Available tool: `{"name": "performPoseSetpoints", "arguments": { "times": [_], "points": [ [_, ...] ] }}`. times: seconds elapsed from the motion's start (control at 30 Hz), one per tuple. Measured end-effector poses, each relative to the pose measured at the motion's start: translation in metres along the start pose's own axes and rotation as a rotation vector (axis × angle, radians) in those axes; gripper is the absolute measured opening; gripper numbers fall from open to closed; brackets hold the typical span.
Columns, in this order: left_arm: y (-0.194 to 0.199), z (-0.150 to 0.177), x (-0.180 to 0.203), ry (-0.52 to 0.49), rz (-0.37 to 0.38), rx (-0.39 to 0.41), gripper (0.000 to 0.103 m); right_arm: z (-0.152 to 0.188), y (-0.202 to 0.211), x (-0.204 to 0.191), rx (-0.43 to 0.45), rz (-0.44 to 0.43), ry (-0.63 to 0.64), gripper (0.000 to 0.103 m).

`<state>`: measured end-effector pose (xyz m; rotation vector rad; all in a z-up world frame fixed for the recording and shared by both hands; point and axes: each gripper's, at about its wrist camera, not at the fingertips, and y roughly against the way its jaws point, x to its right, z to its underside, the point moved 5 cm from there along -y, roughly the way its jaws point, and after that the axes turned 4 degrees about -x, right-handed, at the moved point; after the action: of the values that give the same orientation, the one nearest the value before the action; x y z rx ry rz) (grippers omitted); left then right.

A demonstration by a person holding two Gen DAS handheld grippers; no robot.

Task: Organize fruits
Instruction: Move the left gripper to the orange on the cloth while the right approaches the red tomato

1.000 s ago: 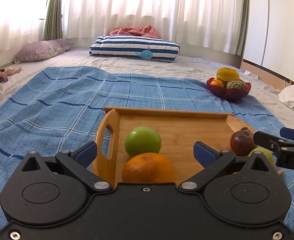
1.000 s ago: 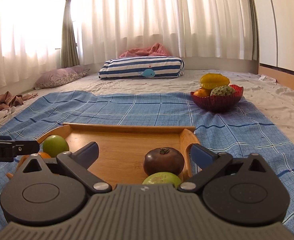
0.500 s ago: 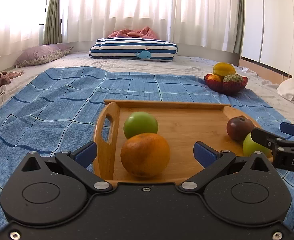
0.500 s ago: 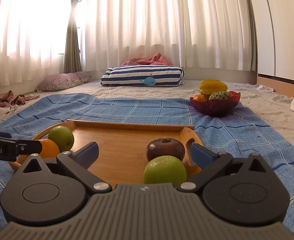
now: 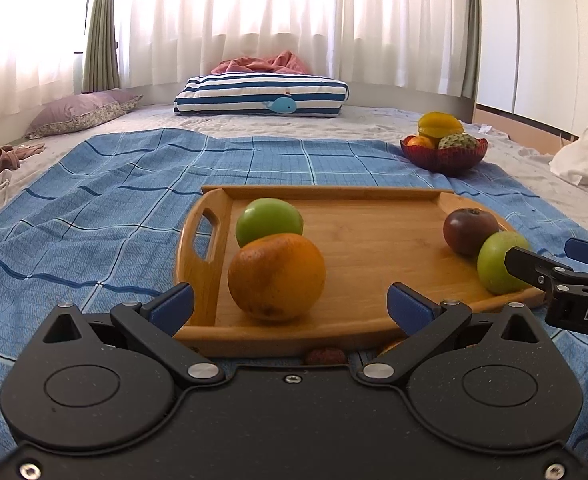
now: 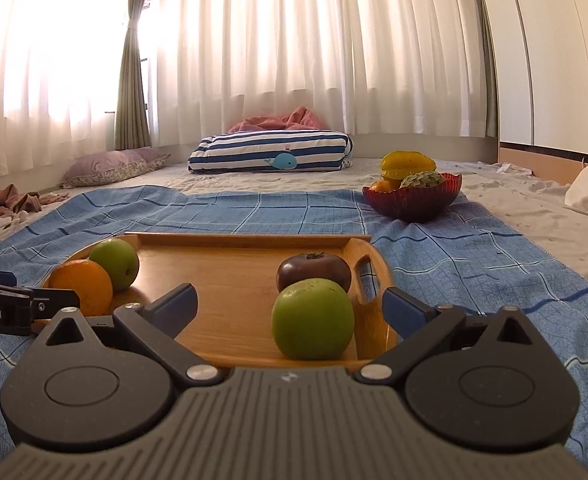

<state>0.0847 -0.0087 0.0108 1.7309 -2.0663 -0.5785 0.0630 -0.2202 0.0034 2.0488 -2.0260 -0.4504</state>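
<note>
— What am I looking at under the left claw (image 5: 290, 302)?

— A blue checked blanket (image 5: 94, 216) is covering the floor. A wooden tray (image 5: 374, 240) is lying on it straight ahead of the fingers; a red bowl (image 5: 444, 156) is sitting farther off, to the right.

— Beyond that?

— A striped cushion (image 5: 262, 94) is resting well ahead.

- Ahead of you: white sheer curtains (image 6: 294, 48), brightly backlit, with a green drape (image 6: 132, 80).
- On the floor: a blue checked blanket (image 5: 94, 200), a striped whale cushion (image 5: 262, 94), a purple pillow (image 5: 82, 112).
- To your right: white cabinet doors (image 5: 554, 40).
</note>
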Motion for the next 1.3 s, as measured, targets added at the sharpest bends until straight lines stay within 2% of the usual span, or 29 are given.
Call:
{"name": "performPoseSetpoints", "arguments": {
  "times": [0.3, 0.43, 0.67, 0.97, 1.2, 1.3],
  "points": [
    [0.003, 0.014, 0.004, -0.005, 0.026, 0.006, 0.103, 0.014, 0.005, 0.002, -0.008, 0.002, -0.049, 0.103],
    [0.006, 0.018, 0.007, -0.030, 0.020, 0.024, 0.103, 0.018, 0.007, -0.002, -0.023, -0.046, -0.041, 0.103],
    [0.013, 0.023, 0.007, -0.015, 0.039, 0.034, 0.103, 0.027, 0.016, -0.015, -0.015, -0.060, 0.025, 0.103],
    [0.024, 0.031, 0.015, -0.055, 0.073, 0.038, 0.103, 0.041, 0.025, -0.036, -0.026, -0.092, 0.138, 0.103],
    [0.027, 0.040, 0.027, -0.086, 0.113, 0.007, 0.102, 0.051, 0.029, -0.047, -0.049, -0.138, 0.135, 0.102],
    [0.029, 0.042, 0.031, -0.092, 0.141, -0.002, 0.096, 0.054, 0.027, -0.050, -0.060, -0.142, 0.136, 0.100]
  ]
}}
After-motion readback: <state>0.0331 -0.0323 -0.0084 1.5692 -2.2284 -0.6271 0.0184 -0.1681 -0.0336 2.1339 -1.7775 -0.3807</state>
